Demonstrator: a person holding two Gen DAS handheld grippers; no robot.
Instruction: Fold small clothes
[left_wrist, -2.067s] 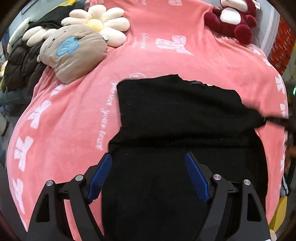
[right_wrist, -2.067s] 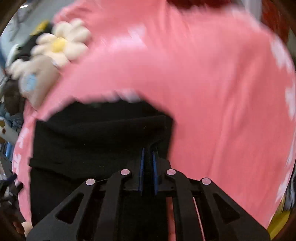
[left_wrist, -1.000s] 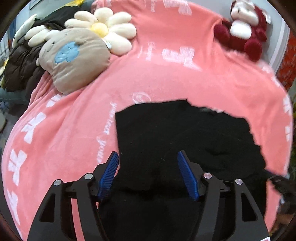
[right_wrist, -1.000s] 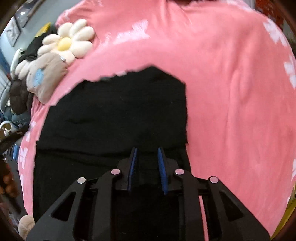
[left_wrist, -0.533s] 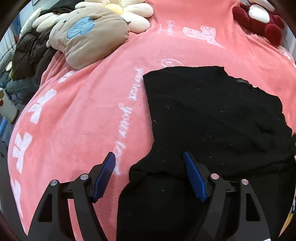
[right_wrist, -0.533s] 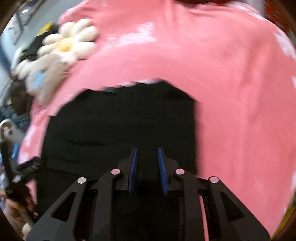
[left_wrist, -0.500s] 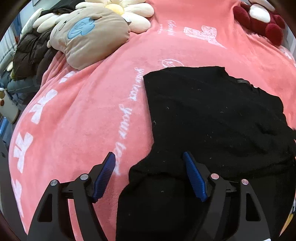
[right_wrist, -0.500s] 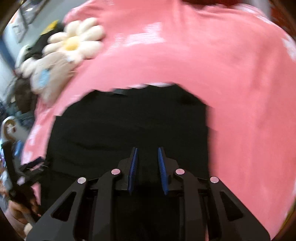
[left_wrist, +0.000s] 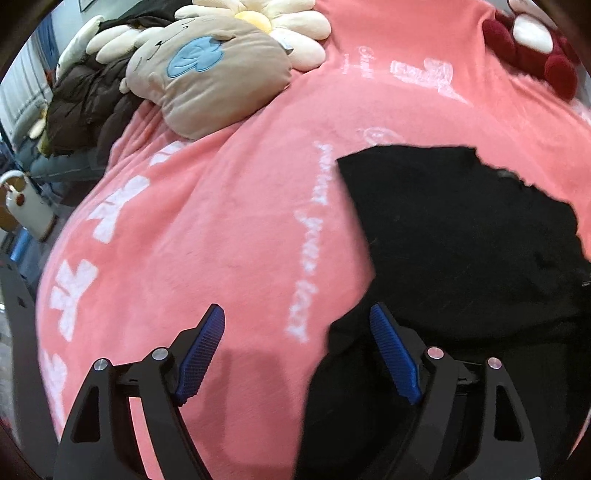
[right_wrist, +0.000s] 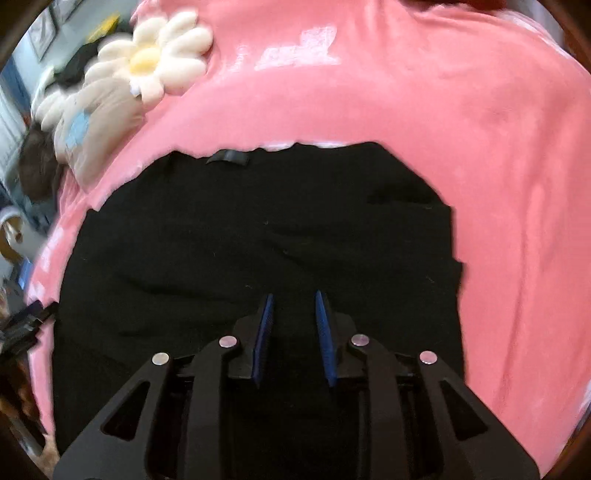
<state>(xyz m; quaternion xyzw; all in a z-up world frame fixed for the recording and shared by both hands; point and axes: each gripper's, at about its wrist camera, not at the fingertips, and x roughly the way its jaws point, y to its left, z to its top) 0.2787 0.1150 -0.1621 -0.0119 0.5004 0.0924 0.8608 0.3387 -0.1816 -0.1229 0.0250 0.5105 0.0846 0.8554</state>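
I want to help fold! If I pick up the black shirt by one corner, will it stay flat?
Probably not. The black shirt already lies in soft wrinkles, so it would likely droop. On the fuzzy pink blanket, it may drag rather than slide.

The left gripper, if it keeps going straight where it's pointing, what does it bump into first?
Most likely the pink blanket. The left gripper is open, and the black garment lies just under its right finger, so it might brush that edge first. Depth is hard to judge.
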